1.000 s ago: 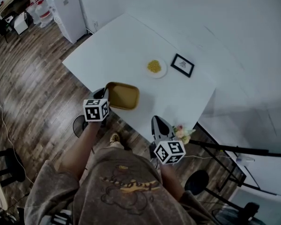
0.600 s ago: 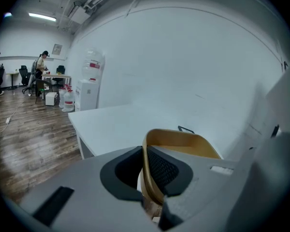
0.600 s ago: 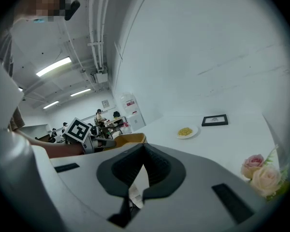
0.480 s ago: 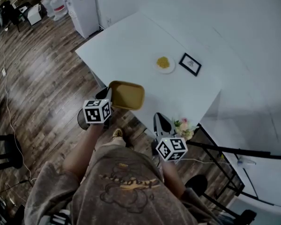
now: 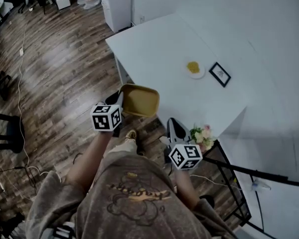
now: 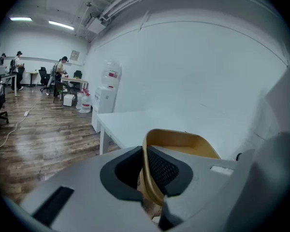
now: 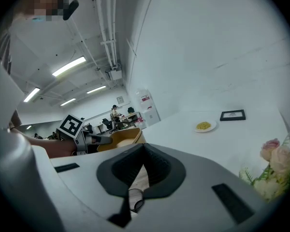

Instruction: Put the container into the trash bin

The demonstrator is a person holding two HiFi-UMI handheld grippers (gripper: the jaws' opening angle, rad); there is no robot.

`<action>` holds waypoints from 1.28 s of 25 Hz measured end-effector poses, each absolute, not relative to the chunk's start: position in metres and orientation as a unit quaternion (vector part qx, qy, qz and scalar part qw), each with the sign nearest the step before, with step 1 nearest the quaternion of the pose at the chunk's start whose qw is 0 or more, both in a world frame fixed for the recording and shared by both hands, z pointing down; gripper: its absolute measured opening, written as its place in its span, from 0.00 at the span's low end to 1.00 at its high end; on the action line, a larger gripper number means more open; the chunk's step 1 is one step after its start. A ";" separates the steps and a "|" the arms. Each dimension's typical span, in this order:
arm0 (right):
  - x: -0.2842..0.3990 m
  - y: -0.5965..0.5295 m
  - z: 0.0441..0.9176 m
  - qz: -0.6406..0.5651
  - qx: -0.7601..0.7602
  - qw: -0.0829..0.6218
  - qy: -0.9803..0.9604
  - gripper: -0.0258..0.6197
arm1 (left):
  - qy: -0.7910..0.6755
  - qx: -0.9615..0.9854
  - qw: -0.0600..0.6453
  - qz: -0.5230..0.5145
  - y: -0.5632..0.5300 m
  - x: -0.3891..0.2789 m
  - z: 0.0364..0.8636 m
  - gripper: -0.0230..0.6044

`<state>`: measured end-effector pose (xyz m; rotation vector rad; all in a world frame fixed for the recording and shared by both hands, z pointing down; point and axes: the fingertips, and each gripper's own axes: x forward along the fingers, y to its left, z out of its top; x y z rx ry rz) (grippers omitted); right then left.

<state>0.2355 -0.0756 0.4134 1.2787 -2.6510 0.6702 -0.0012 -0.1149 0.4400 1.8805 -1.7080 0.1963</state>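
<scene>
Two grippers: left gripper, right gripper, lower centre. One white table, upper centre. One tan container. One plate, one framed picture, upper right. One flower bunch. One white cabinet, top edge.

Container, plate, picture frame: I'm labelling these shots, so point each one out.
container [image 5: 139,101], head view, bare inner floor
plate [image 5: 202,74], head view, bare rim
picture frame [image 5: 220,74], head view, centre
</scene>
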 end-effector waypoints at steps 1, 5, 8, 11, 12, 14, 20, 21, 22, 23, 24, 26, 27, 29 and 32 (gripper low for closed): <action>0.231 -0.072 0.411 0.222 0.414 0.063 -0.881 0.04 | -0.648 0.699 0.294 0.072 -0.106 -0.006 0.438 0.08; 0.210 -0.054 0.412 0.224 0.384 0.067 -0.893 0.04 | -0.672 0.675 0.300 0.065 -0.068 -0.029 0.437 0.08; 0.198 -0.040 0.419 0.228 0.362 0.072 -0.901 0.04 | -0.688 0.659 0.299 0.059 -0.041 -0.040 0.438 0.08; 0.184 -0.030 0.422 0.230 0.340 0.076 -0.909 0.04 | -0.704 0.642 0.300 0.050 -0.017 -0.053 0.436 0.08; 0.178 -0.026 0.421 0.230 0.333 0.077 -0.911 0.04 | -0.709 0.636 0.300 0.046 -0.010 -0.058 0.434 0.08; 0.167 -0.019 0.419 0.229 0.318 0.080 -0.916 0.04 | -0.719 0.626 0.300 0.039 0.004 -0.067 0.430 0.08; 0.137 -0.008 0.423 0.222 0.281 0.087 -0.930 0.04 | -0.747 0.598 0.290 0.019 0.036 -0.095 0.427 0.08; 0.132 -0.007 0.423 0.220 0.276 0.087 -0.931 0.04 | -0.751 0.594 0.289 0.016 0.040 -0.100 0.427 0.08; 0.126 -0.006 0.423 0.219 0.272 0.087 -0.933 0.04 | -0.754 0.590 0.289 0.014 0.044 -0.105 0.427 0.08; 0.121 -0.005 0.424 0.217 0.267 0.088 -0.935 0.04 | -0.756 0.587 0.288 0.013 0.047 -0.110 0.427 0.08; 0.116 -0.003 0.425 0.217 0.263 0.090 -0.936 0.04 | -0.758 0.584 0.289 0.011 0.051 -0.114 0.428 0.08; 0.106 -0.001 0.425 0.218 0.258 0.092 -0.937 0.04 | -0.761 0.580 0.289 0.008 0.057 -0.122 0.427 0.08; 0.101 -0.001 0.425 0.219 0.256 0.093 -0.937 0.04 | -0.762 0.579 0.290 0.007 0.060 -0.127 0.426 0.08; 0.088 0.001 0.425 0.224 0.251 0.094 -0.937 0.04 | -0.765 0.575 0.290 0.007 0.066 -0.138 0.423 0.08; 0.067 0.004 0.427 0.226 0.242 0.094 -0.939 0.04 | -0.770 0.569 0.288 0.008 0.074 -0.156 0.420 0.08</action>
